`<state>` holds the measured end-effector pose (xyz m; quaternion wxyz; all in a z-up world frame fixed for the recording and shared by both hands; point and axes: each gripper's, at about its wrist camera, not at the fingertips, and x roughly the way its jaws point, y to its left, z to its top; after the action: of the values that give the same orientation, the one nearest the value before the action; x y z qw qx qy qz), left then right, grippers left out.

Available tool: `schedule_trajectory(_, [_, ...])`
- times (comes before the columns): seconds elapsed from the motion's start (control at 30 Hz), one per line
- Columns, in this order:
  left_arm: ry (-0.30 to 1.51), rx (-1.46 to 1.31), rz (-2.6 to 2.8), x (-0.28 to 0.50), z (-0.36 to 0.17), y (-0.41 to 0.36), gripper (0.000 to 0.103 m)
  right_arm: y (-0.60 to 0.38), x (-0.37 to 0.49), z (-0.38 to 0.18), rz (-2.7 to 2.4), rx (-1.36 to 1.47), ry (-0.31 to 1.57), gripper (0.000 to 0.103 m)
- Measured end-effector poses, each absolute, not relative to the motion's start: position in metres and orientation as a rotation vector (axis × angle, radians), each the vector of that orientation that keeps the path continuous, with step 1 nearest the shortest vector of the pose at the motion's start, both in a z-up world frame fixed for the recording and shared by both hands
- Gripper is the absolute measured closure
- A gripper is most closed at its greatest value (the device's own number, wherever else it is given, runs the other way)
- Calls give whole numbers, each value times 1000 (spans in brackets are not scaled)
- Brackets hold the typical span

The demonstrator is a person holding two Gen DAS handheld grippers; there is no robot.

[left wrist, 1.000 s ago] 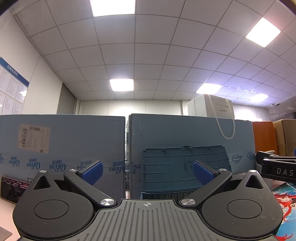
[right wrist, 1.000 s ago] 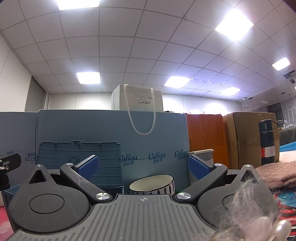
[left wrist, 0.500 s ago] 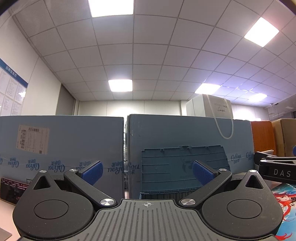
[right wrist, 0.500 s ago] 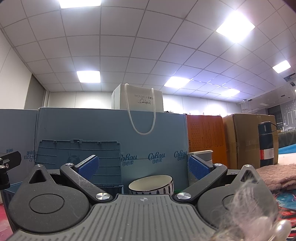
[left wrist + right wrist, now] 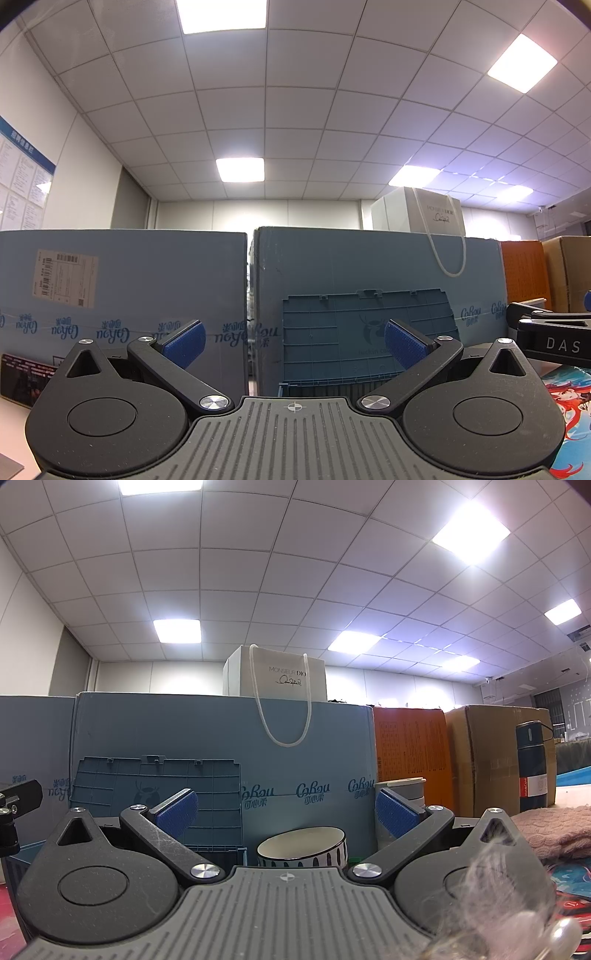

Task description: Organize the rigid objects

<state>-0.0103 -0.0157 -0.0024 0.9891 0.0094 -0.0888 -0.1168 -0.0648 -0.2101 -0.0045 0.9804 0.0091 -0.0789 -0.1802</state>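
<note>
Bowl (image 5: pixel 301 843), contents hidden, perhaps empty.

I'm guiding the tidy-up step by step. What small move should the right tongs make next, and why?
Probably ease the right tongs forward and slightly down toward the striped bowl. They are open and empty, the bowl sits centred just ahead between the pads, and the open blue crate stands to its left.

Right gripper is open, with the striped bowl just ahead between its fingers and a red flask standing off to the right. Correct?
Not quite: in the right wrist view the flask is dark blue, not red. The right gripper is open, and the striped bowl sits ahead between its fingers.
</note>
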Motion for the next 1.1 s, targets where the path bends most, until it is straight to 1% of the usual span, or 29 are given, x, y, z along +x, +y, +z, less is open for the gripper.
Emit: schedule_trajectory(1.1, [-175,21,-233,-11,-2,-16,0,-212,-62,-3,-359,24,-149,0])
